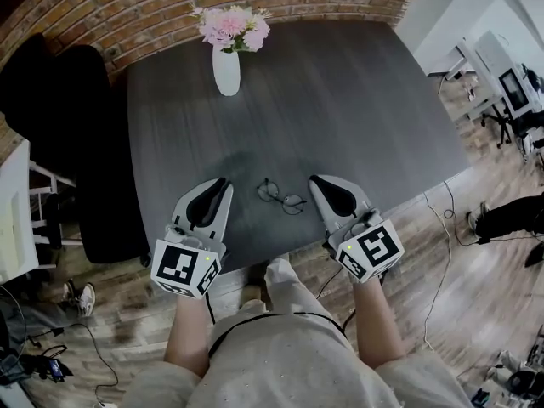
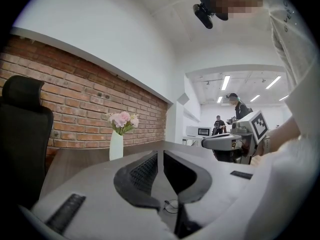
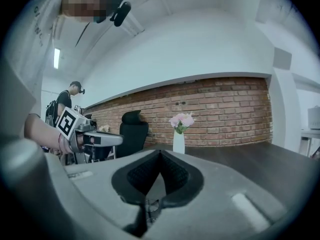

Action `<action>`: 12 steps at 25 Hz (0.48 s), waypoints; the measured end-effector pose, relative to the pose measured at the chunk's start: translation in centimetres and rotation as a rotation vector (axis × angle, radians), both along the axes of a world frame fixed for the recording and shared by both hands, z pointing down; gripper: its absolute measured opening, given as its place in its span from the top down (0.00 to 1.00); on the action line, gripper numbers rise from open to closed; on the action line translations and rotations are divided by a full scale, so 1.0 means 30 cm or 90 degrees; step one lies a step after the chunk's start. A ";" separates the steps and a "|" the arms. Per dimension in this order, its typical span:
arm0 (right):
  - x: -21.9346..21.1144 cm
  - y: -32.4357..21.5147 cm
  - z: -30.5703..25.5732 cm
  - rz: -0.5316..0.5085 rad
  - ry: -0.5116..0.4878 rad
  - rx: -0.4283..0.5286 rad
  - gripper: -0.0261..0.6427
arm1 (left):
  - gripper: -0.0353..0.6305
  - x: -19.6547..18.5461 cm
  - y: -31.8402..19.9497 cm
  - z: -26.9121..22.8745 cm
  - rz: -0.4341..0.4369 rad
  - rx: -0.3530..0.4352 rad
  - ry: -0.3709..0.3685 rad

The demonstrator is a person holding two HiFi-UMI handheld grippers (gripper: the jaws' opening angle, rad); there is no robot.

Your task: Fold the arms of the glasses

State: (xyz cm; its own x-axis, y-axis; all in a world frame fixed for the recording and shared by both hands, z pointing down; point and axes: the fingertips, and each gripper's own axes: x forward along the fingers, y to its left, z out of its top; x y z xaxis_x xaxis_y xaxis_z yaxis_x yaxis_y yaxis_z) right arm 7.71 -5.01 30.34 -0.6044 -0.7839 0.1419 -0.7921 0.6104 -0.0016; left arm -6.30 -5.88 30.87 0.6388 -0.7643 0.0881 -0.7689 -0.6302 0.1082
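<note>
The glasses [image 1: 281, 196] lie on the dark desk [image 1: 357, 100] close to its near edge, between the two claws and touching neither. The left claw [image 1: 224, 182] is released, its jaws a narrow slit apart with nothing between them. The right claw [image 1: 314, 179] is clenched and empty. A white vase of pink flowers [image 1: 227, 65] stands at the far side, well apart.
</note>
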 end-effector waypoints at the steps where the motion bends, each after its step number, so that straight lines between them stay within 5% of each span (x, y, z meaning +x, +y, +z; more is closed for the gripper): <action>1: 0.002 0.002 -0.010 0.003 -0.001 0.003 0.97 | 0.90 -0.001 0.001 -0.010 0.000 0.004 0.001; 12: -0.007 0.028 -0.117 0.012 -0.020 0.030 0.97 | 0.90 -0.051 0.029 -0.128 -0.028 0.032 0.030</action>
